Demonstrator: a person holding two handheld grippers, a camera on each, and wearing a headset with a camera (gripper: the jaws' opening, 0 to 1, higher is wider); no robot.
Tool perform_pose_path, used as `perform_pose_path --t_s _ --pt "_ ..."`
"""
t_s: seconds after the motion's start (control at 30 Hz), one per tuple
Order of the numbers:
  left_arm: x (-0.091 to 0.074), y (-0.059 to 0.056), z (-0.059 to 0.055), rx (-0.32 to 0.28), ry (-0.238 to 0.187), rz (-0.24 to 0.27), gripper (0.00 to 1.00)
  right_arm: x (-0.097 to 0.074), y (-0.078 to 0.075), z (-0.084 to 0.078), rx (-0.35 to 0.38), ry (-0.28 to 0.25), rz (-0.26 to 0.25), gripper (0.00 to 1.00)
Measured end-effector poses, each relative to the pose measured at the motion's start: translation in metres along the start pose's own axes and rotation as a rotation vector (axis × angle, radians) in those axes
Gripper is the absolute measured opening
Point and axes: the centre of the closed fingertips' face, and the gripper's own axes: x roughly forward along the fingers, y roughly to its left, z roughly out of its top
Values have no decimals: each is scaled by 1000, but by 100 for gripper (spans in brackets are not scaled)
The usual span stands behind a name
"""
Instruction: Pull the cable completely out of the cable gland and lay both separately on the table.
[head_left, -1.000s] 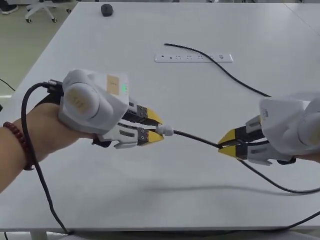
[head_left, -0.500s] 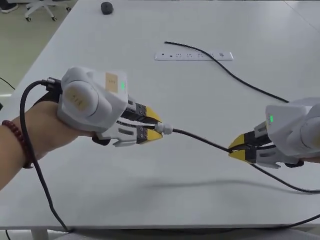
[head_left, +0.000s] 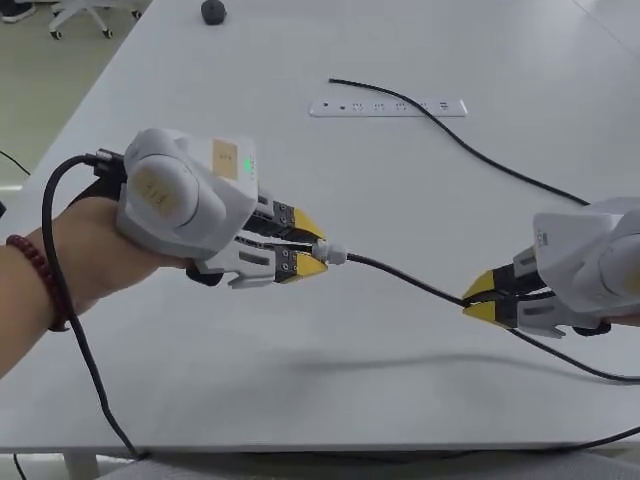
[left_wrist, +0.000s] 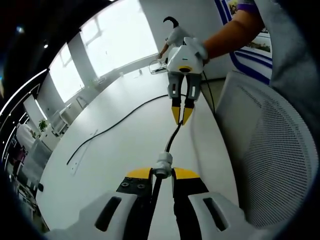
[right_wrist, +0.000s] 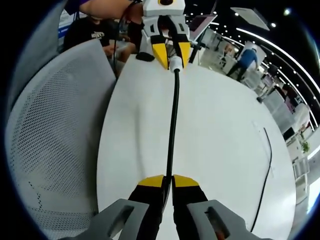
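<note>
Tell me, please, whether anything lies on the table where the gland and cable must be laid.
Nothing visible does: the table under the cable gland and cable is bare; the power strip lies farther back.

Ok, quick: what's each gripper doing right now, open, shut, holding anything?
Left gripper: shut on the cable gland.
Right gripper: shut on the cable.

Gland (head_left: 334, 255) in left gripper (head_left: 320, 253), cable (head_left: 400, 278) in right gripper (head_left: 472, 303)
</note>
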Motion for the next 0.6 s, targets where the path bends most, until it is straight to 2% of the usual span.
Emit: perform_pose_path --t_s 0.6 --pt "1 -1 1 -3 2 1 16 -2 -1 -3 7 0 1 0"
